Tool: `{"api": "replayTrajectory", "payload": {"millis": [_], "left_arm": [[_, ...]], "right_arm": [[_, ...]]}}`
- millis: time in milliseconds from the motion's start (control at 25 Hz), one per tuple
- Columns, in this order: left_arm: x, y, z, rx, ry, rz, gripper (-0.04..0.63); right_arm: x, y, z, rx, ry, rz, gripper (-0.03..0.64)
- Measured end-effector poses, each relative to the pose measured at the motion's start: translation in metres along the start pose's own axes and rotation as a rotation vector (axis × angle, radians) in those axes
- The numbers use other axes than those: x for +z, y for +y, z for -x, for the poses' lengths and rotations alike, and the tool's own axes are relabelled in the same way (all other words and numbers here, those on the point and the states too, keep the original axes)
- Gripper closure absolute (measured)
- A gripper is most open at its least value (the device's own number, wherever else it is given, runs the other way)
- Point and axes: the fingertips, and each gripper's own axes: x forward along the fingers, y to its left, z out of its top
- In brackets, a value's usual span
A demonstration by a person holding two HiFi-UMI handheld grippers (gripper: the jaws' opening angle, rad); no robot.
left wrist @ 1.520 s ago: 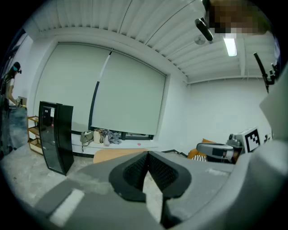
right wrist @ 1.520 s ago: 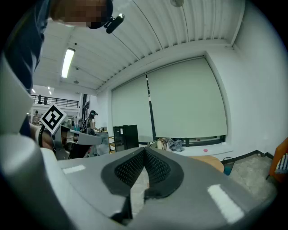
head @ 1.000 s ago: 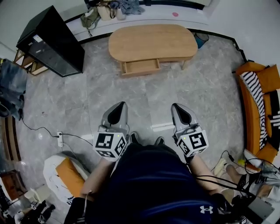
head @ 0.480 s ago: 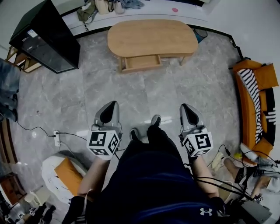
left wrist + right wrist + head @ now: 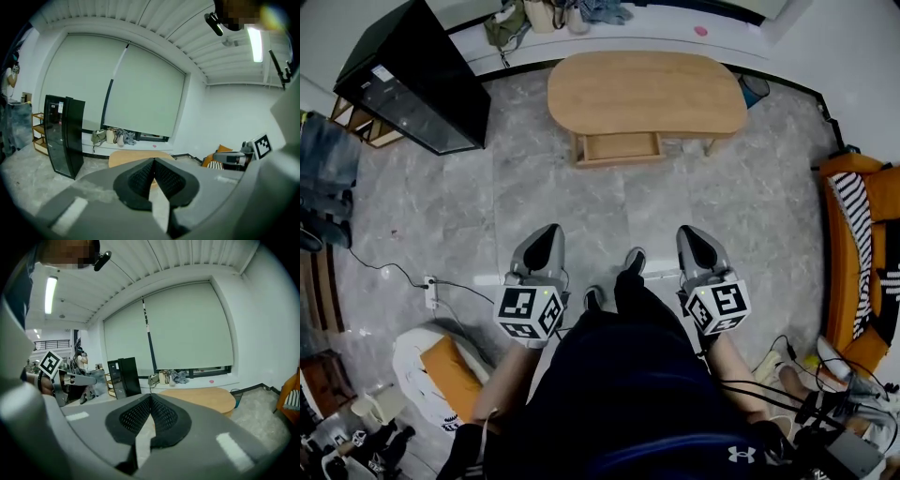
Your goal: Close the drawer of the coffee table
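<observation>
a foot steps forward since a second ago. left gripper (image 5: 549, 232) and right gripper (image 5: 690, 234), jaws together and empty, remain well short of the coffee table (image 5: 647, 89) — drawer (image 5: 619, 147) still open.

Tan coffee table (image 5: 647, 89), black cabinet (image 5: 412, 80), orange sofa (image 5: 836, 281), grey marbled floor (image 5: 487, 216)

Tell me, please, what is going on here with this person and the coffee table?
A person stands on the grey floor facing the wooden coffee table, with a gripper in each hand. The left gripper and the right gripper are both shut and empty, held low in front of the body. The table's drawer is pulled open, well ahead of both grippers, and nothing touches it yet.
</observation>
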Motion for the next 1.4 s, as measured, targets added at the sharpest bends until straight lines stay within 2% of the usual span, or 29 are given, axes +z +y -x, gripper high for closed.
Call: {"api": "replayTrajectory", "payload": {"millis": [320,600,800,960,1200,1400], "left_arm": [[0.024,-0.005,-0.061,0.093,0.017,-0.022,0.594],[0.022,-0.015,-0.089,0.143,0.046,-0.026,0.594],[0.022,-0.020,-0.106,0.143,0.061,-0.021,0.594],[0.022,-0.011,-0.119,0.146,0.080,-0.073,0.594],[0.015,0.016,-0.161,0.094,0.113,-0.049,0.594],[0.025,0.041,-0.211,0.037,0.129,-0.050,0.594]], "right_arm": [[0.011,-0.073,-0.049,0.063,0.021,-0.050,0.615],[0.015,-0.110,-0.074,0.103,0.033,-0.065,0.615],[0.005,-0.118,-0.082,0.124,0.073,-0.082,0.615],[-0.001,-0.117,-0.095,0.125,0.107,-0.091,0.615],[0.000,-0.127,-0.126,0.079,0.134,-0.083,0.615],[0.012,-0.140,-0.164,0.039,0.165,-0.076,0.615]]}}
